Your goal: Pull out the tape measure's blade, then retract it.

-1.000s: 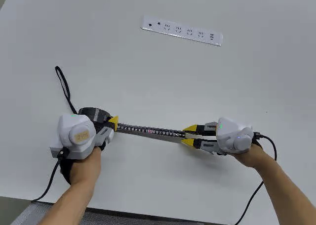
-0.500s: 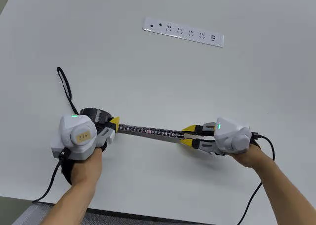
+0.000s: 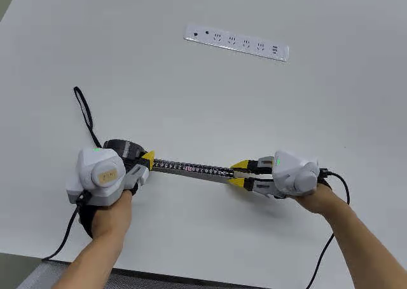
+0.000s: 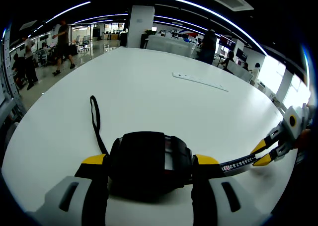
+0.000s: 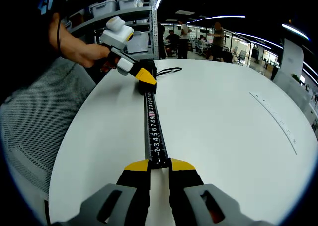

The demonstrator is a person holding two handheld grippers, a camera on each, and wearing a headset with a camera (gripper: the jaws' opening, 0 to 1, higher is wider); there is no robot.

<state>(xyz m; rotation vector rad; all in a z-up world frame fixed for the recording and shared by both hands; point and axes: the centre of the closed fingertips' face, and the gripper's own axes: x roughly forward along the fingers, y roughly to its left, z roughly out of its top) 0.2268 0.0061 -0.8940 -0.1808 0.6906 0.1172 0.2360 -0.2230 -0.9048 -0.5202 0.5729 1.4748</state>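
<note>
I've got the left gripper (image 4: 149, 160) clamped on the tape measure (image 3: 119, 148) body, which sits on the white table (image 3: 191, 92) at my near left. Right gripper (image 5: 159, 165) is pinched on the blade (image 5: 153, 131) tip. Blade is out, spanning between the two. Strap (image 3: 82, 111) trails away from me; power strip (image 3: 236, 41) lies well apart.

I'm working in a large open-plan office floor, where long ceiling light strips (image 4: 194, 6) are running over desks (image 4: 169, 41), people (image 4: 63, 37) are standing about, and metal shelving (image 5: 152, 22) is holding plastic bins (image 5: 130, 2) beside my white table (image 3: 191, 92).
</note>
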